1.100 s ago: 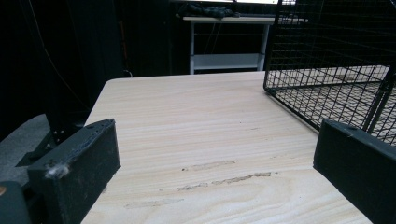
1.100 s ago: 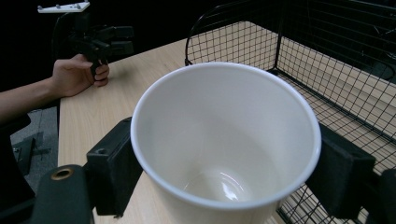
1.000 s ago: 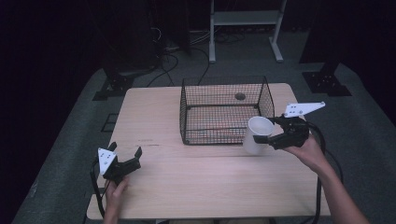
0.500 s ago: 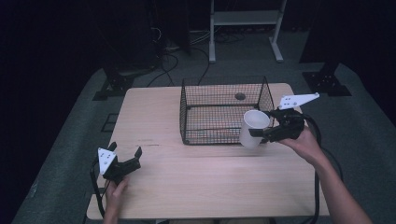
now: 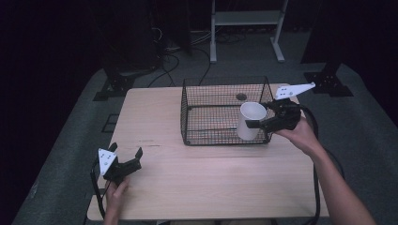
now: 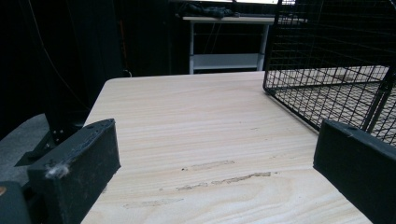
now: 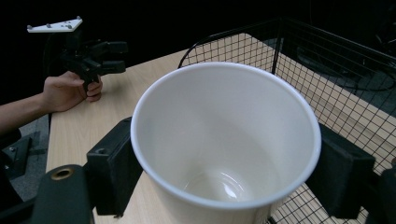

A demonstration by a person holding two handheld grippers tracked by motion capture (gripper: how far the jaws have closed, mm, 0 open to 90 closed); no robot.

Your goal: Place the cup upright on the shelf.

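Note:
My right gripper (image 5: 257,121) is shut on a white paper cup (image 5: 246,131), one jaw on each side of its wall. It holds the cup off the table, mouth tilted up, at the near right corner of the black wire basket (image 5: 211,122). The right gripper view looks down into the empty cup (image 7: 224,140) between the right gripper (image 7: 227,175) jaws, with the basket (image 7: 299,70) mesh behind it. At the front left my left gripper (image 5: 126,150) rests on the table, open, with nothing between its jaws. The left gripper (image 6: 217,140) faces the basket (image 6: 336,70) across bare wood.
The light wooden table (image 5: 211,178) has dark floor on all sides. A small dark round spot (image 5: 241,96) lies inside the basket at its far side. A white shelf frame (image 5: 246,18) stands beyond the table. The left gripper (image 7: 122,57) appears in the right gripper view.
The right gripper has carried the cup up and to the left, from beside the basket to its near right corner. The left gripper has stayed in place.

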